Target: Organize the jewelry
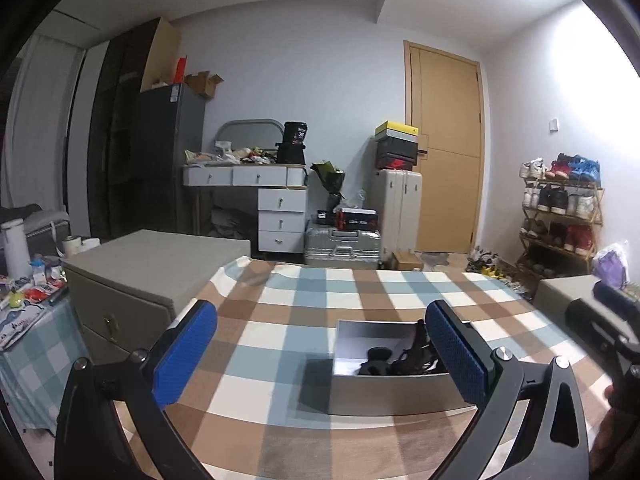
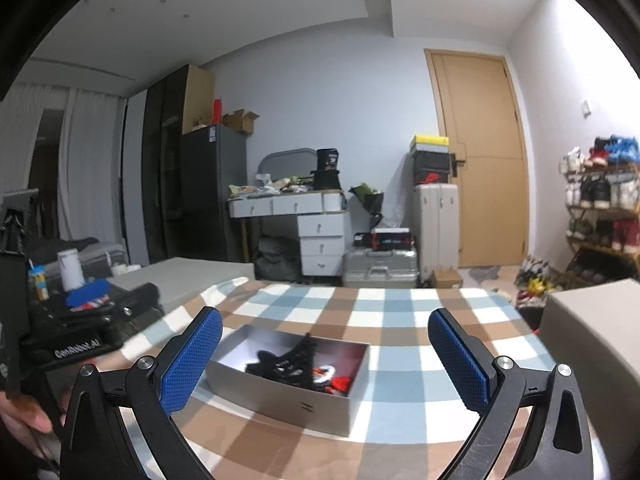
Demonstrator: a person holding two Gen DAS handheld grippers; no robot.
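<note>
Left gripper: fingers spread wide, nothing between the blue pads. Right gripper: same, wide apart, nothing held. Both level, pointing forward, side by side. Hand on left unit.

Tabletop: the tabletop is covered by a checked cloth in blue, brown and white squares that reaches its far edge.
Box: an open grey box rests directly on the cloth, near the middle and towards the near edge.
Box contents: a tangle of black pieces lies inside; the right wrist view also shows red and white bits among them.
Detail: the individual pieces are too blurred to tell apart.
</note>
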